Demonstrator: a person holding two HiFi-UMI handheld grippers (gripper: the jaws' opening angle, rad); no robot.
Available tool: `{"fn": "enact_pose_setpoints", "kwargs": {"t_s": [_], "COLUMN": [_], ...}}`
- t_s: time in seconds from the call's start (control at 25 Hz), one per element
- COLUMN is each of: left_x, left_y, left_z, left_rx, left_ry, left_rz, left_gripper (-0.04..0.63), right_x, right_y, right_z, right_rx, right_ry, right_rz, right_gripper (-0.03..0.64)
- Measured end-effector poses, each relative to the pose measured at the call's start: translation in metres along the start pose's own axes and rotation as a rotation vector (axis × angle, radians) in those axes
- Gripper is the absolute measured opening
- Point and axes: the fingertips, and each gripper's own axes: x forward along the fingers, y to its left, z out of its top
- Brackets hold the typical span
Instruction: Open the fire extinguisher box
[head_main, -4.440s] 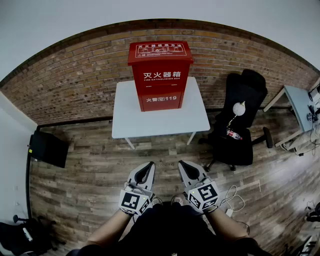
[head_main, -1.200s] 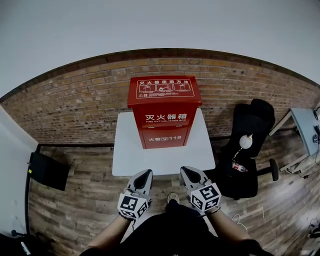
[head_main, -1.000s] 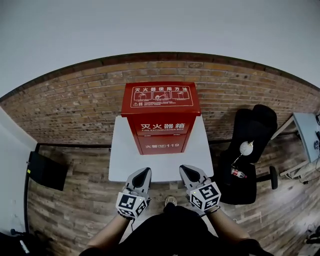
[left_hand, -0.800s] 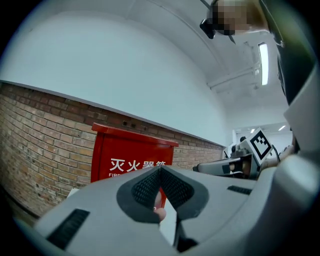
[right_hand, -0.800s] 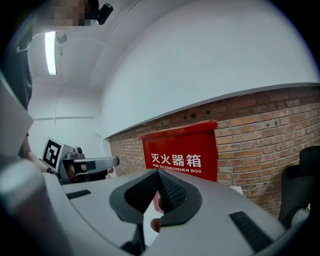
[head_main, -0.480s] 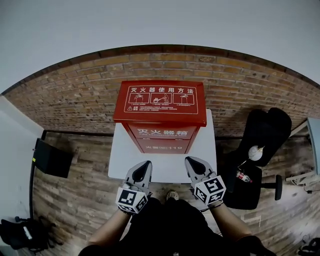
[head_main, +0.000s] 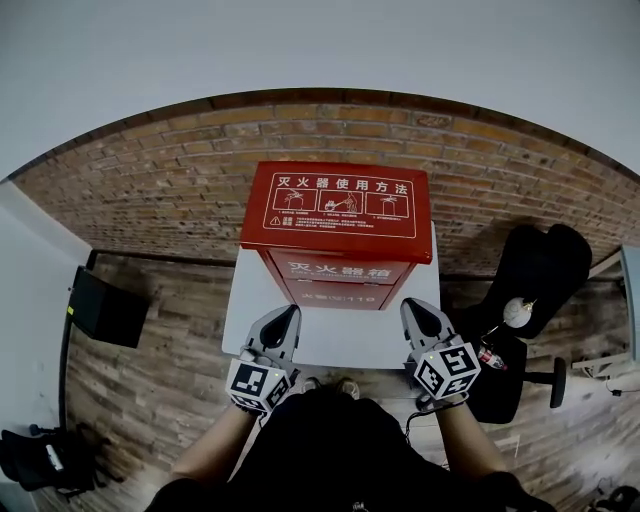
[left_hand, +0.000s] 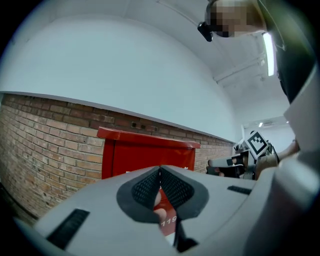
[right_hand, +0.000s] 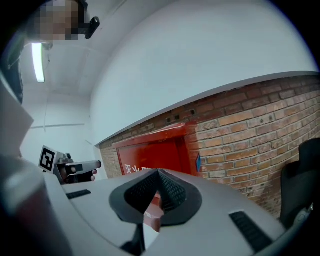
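The red fire extinguisher box (head_main: 338, 206) stands upright on a white table (head_main: 330, 338), set toward the table's back edge and close to the brick wall (head_main: 150, 190) behind it. Its lid, which carries a white instruction panel, lies flat and closed, and the front face with white lettering faces the person. The left gripper (head_main: 289, 311) hangs over the table's front left corner and the right gripper (head_main: 409, 304) over its front right corner. Both point at the box and neither touches it. In the left gripper view, the jaws are clenched tip to tip with nothing between them, and the box front shows beyond them. The right gripper view shows the same: jaws pressed together, empty, aimed at the box's right side. A black office chair (head_main: 545, 265) stands on the wooden floor (head_main: 150, 380) beyond the table's right edge.
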Motion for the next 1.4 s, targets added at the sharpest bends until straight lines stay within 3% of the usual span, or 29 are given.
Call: {"fn": "enact_pose_setpoints", "kwargs": {"t_s": [0.2, 0.36, 0.56, 0.84, 1.04, 1.4], "left_x": [0.004, 0.009, 0.014, 0.032, 0.04, 0.054], "left_y": [0.035, 0.061, 0.09, 0.112, 0.114, 0.118], "left_z": [0.02, 0.031, 0.041, 0.055, 0.063, 0.073], "left_rx": [0.031, 0.033, 0.031, 0.076, 0.054, 0.038], "left_ry": [-0.03, -0.029, -0.032, -0.015, -0.079, -0.099], "left_rz": [0.012, 0.009, 0.018, -0.053, -0.136, -0.184], "left_gripper": [0.063, 0.163, 0.238, 0.359, 0.377, 0.376], "right_x": [0.002, 0.009, 0.016, 0.027, 0.035, 0.039], "right_y": [-0.018, -0.017, -0.021, -0.032, -0.034, -0.034], "right_z": [0.022, 0.036, 0.05, 0.069, 0.075, 0.076], "right_rx": [-0.029, -0.067, -0.107, -0.162, -0.165, -0.118], "right_ry": [-0.053, -0.053, -0.051, -0.05, -0.046, -0.069], "right_rz": [-0.054, -0.038, -0.008, 0.007, 0.038, 0.046], "right_gripper": [0.02, 0.026, 0.19, 0.246, 0.252, 0.25]}}
